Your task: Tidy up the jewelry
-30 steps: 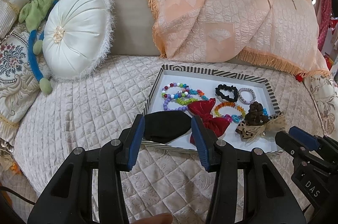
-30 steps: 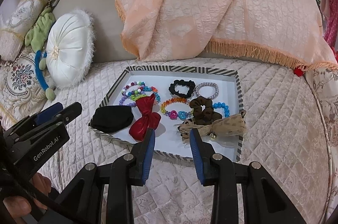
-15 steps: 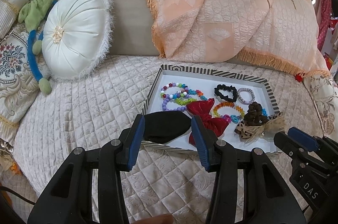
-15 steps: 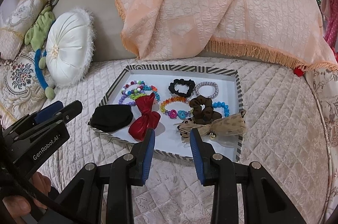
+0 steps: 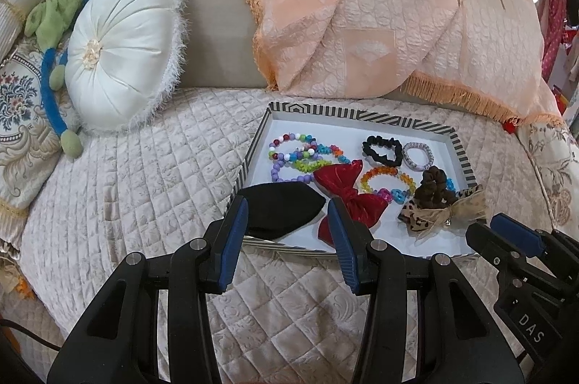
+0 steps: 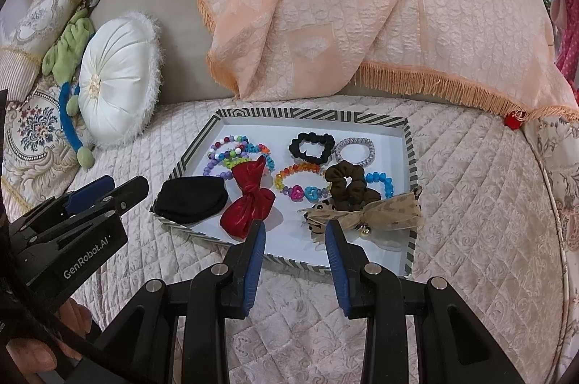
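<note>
Where bracelets (image 6: 237,154) crowd: striped tray (image 6: 412,167).

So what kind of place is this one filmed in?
Probably a bedroom or sitting room at home: a quilted cover, cushions such as the round white one, and a fringed peach throw behind the tray.

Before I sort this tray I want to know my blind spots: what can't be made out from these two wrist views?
- Blue bead bracelet: both views, mostly covered by the brown scrunchie.
- Bead bracelet pile: both views, overlapping strands and the red bow block a count.
- Tray near edge: left wrist view, partly behind the left gripper.
- Small bell on the leopard bow: too small for detail.
</note>
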### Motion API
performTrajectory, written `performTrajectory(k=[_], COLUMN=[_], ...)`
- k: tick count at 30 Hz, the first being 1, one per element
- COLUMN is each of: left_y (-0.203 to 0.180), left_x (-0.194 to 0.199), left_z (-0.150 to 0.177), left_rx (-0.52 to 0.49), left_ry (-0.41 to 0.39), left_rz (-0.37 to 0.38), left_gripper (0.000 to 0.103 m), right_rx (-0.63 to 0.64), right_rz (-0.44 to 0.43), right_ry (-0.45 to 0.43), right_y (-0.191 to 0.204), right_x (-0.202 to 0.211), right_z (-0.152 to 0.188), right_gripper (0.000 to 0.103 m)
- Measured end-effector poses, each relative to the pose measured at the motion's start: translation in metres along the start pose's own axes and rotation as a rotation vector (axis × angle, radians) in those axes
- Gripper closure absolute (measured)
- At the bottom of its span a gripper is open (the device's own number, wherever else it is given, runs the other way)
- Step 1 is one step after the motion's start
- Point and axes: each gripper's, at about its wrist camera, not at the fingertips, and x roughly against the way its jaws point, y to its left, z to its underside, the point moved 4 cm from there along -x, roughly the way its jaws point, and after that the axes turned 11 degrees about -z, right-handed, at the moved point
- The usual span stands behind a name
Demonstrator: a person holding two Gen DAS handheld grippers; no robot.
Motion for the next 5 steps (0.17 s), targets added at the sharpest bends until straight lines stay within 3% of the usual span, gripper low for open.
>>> performTrajectory(k=[5], left_y=[-0.0018], left_x=[-0.0033], left_z=[0.0011], left_rx=[-0.011], left_ry=[0.0], left_rz=[-0.002], left_gripper=[0.058], right_rx=[-0.003], right_rz=[-0.002], right_ry=[0.004], right_y=[-0.0059], right_x=[-0.0013], right_z=[0.0015], right_gripper=[0.071])
